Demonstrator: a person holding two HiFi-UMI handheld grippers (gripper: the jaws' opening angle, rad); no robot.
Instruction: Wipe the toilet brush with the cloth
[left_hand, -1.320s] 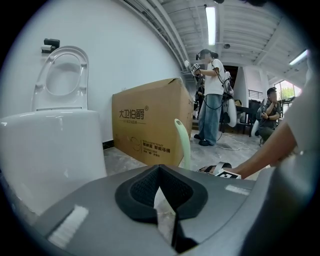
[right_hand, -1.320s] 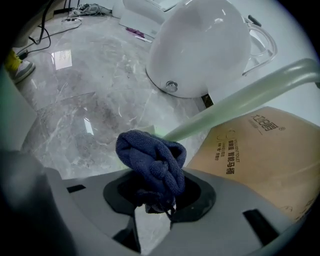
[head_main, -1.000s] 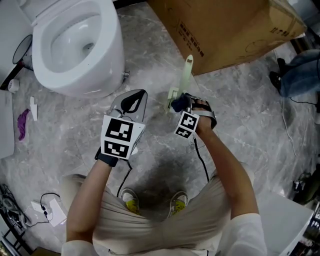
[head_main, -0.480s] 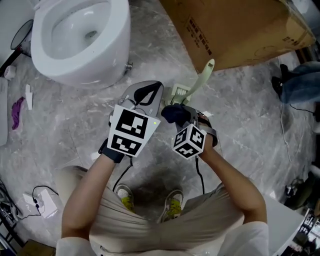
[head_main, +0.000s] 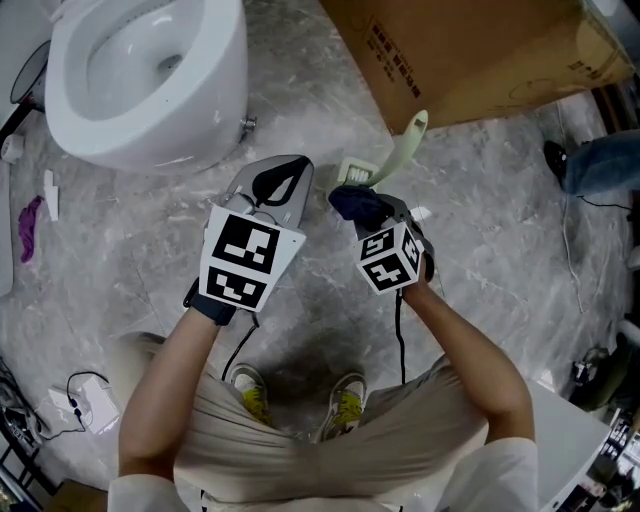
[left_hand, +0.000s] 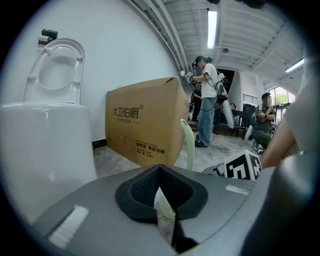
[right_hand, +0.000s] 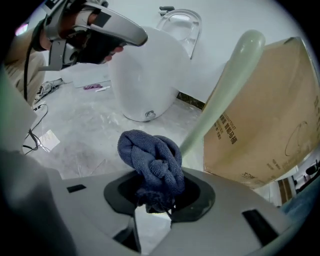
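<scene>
**A:** L side first: left gripper (head_main: 283, 180) has its jaws pinched nearly together on a thin pale-green sliver, prob. the low end of the toilet brush (head_main: 403, 152). The brush is tilted, w/ the bristle head just beyond the two grippers' tips and the handle slanting up toward the cardboard box (head_main: 470, 50).

**B:** And the R?

**A:** Right gripper (head_main: 372, 218) is clamped tight on a bunched dark-blue cloth (right_hand: 152, 162), and the wad bulges out past the jaws. It sits right by the lower handle. Touching or not, can't tell from either view.

**B:** So the wipe's abt to bite?

**A:** That's my read. To do it well, lead w/ the soft wad so fabric meets the stem, not the hard jaw shells.

**B:** Direction?

**A:** Run along the handle's length, low end up to the rounded tip, w/ even pressure. The L hold looks narrow, so a sideways shove could pivot the brush. Better to press in line w/ that grip.

**B:** Far side of the stem?

**A:** Roll the R wrist round it, or turn the brush w/ the L. The toilet (head_main: 150, 70) is well apart, so no snag there.
</scene>
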